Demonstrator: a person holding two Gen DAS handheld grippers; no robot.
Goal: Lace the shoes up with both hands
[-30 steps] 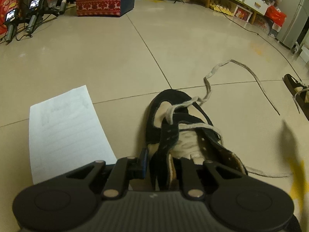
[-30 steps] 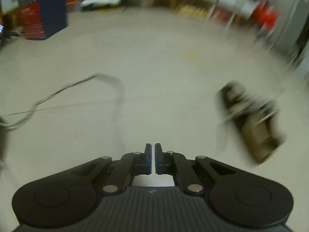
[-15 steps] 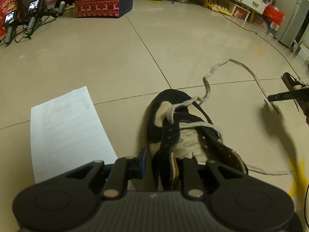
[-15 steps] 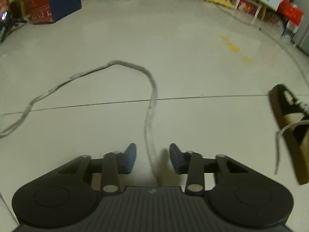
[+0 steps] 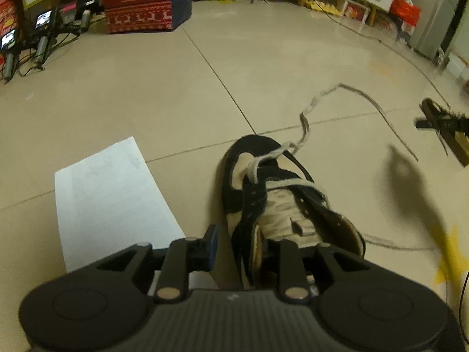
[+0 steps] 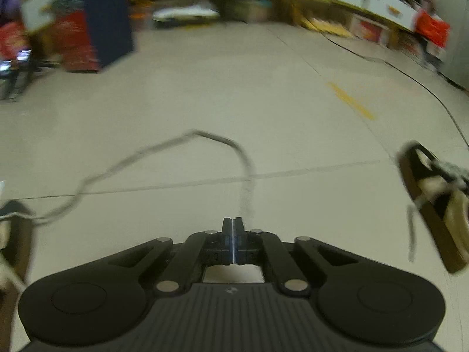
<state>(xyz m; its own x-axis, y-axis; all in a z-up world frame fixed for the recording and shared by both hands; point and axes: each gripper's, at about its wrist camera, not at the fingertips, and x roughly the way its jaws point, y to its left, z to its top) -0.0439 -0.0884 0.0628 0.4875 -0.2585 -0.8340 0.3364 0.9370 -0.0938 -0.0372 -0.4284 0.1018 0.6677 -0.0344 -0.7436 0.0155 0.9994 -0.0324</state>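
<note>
Presently the left tongs (image 5: 241,245) are straddling the collar flap of the black shoe (image 5: 272,193) on the floor; the jaws are opening, with the near eyelet flap between them, and whether the pads are bearing on it cannot be told for certain. Directly ahead of these tongs the shoe is lying toe-away, laced only across its lowest eyelets. Beside them, to the left, a sheet of paper (image 5: 108,199) is lying flat on the floor (image 5: 146,102).

The loose lace (image 5: 363,96) is running out from the toe, ahead and to the right of the left tongs, and curving back along the tiles. The right tongs (image 6: 233,226) are showing only a hairline slit between the jaws; the lace's end (image 6: 246,196) is lying just ahead of the tips, and whether it is pinched is not discernible through the blur. A second shoe (image 6: 433,202) is lying well off to their right.

Judgement: the step in hand is collecting the free lace end. Next, the tip needs a secure pinch, then carrying back toward the next vacant eyelet while the left tongs are steadying the flap.
</note>
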